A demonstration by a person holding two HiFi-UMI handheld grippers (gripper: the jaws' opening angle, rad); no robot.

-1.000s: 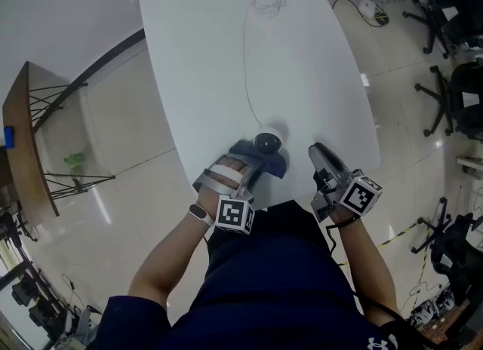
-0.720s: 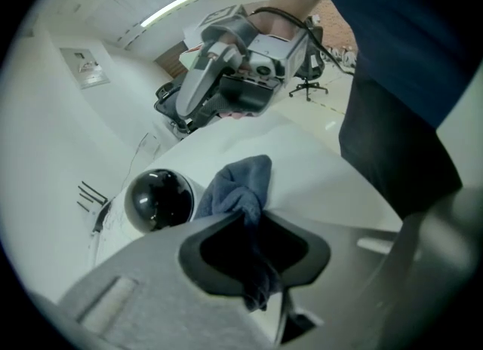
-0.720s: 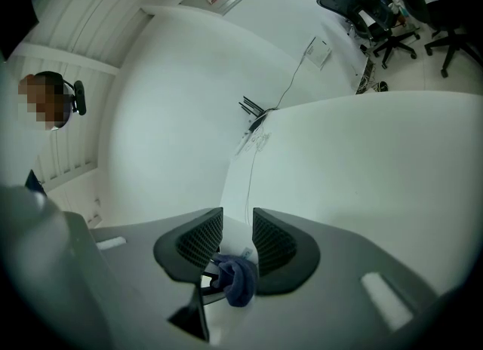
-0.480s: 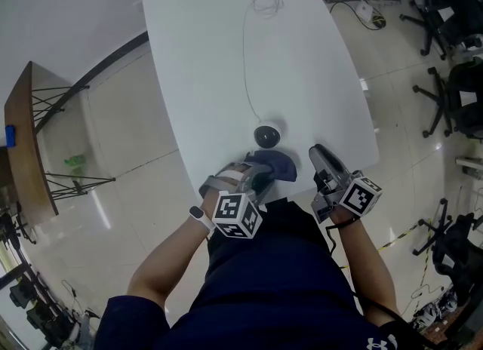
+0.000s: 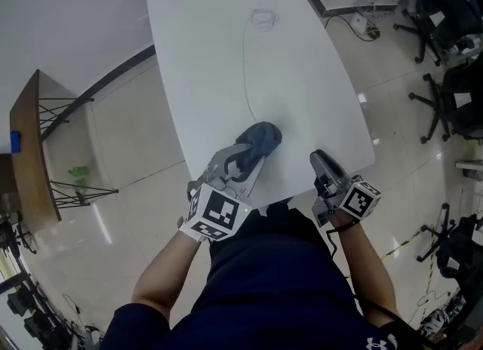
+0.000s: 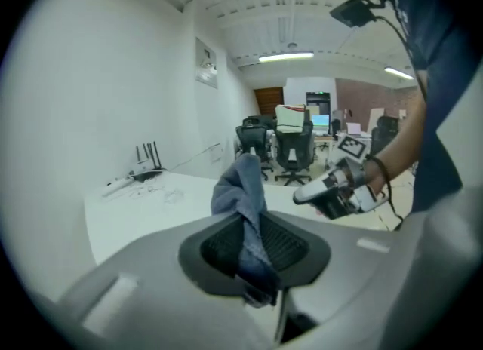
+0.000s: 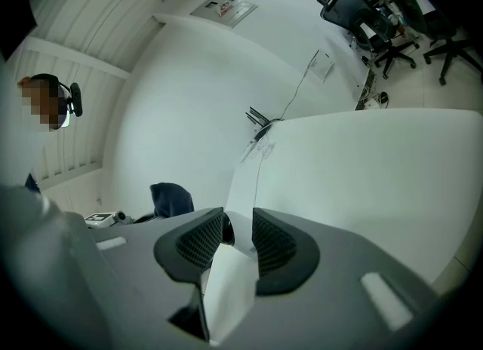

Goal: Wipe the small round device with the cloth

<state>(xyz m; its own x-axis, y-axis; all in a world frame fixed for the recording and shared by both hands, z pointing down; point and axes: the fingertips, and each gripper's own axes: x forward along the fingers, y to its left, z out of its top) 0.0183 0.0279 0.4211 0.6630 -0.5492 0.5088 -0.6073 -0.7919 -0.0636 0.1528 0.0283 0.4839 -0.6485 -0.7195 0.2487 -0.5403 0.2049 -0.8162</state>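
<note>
White desk (image 5: 317, 92), near edge: the left gripper (image 5: 245, 156) pinches one blue cloth (image 5: 259, 139), bunched lengthwise along its jaws toward the far end, off the surface. Right gripper (image 5: 320, 157) hovers at the near right corner, jaws spread, empty. One small round device (image 7: 229, 227) sits between them; open desk beyond carries a thin cable (image 5: 244, 62).
</note>
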